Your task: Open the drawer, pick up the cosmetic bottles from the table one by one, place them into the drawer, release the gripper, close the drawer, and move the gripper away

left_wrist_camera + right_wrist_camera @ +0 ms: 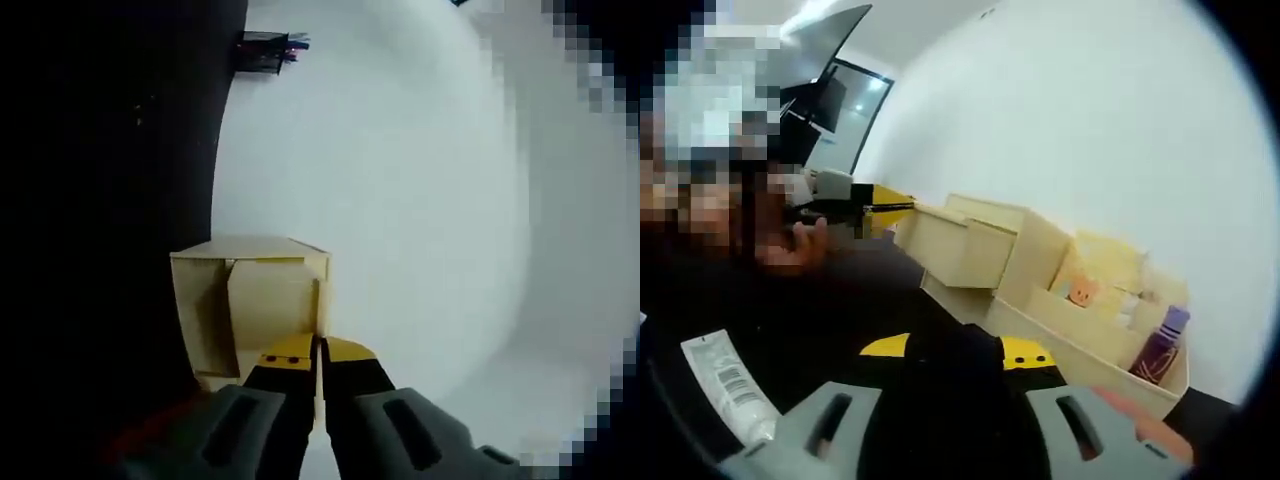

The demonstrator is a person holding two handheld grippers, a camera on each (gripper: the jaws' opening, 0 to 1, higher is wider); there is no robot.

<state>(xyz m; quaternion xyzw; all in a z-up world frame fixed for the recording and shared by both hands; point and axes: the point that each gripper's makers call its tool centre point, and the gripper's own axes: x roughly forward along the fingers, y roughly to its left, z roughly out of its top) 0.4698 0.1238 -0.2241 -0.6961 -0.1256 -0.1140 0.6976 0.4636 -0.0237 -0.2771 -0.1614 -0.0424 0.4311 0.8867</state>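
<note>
You are working on a black table point(840, 330) set against a plain white wall point(400, 180); a dark window point(845, 115) shows further back in the right gripper view.

The pale wooden organiser point(1040, 270) stands toward the table's far edge by the wall, its drawer point(955, 245) pulled part-way out and its long axis running along the wall. In the left gripper view the drawer point(255, 310) is open toward you.

A purple cosmetic bottle point(1160, 345) stands upright in the organiser's low tray point(1090, 355), at its end corner. A white tube point(730, 385) lies flat on the table near your edge, just beside your right gripper point(950, 355), to its left.

Your left gripper point(320, 355) is pinched almost together on the front wall of the drawer. Your right gripper stands wide apart, holding nothing.
</note>
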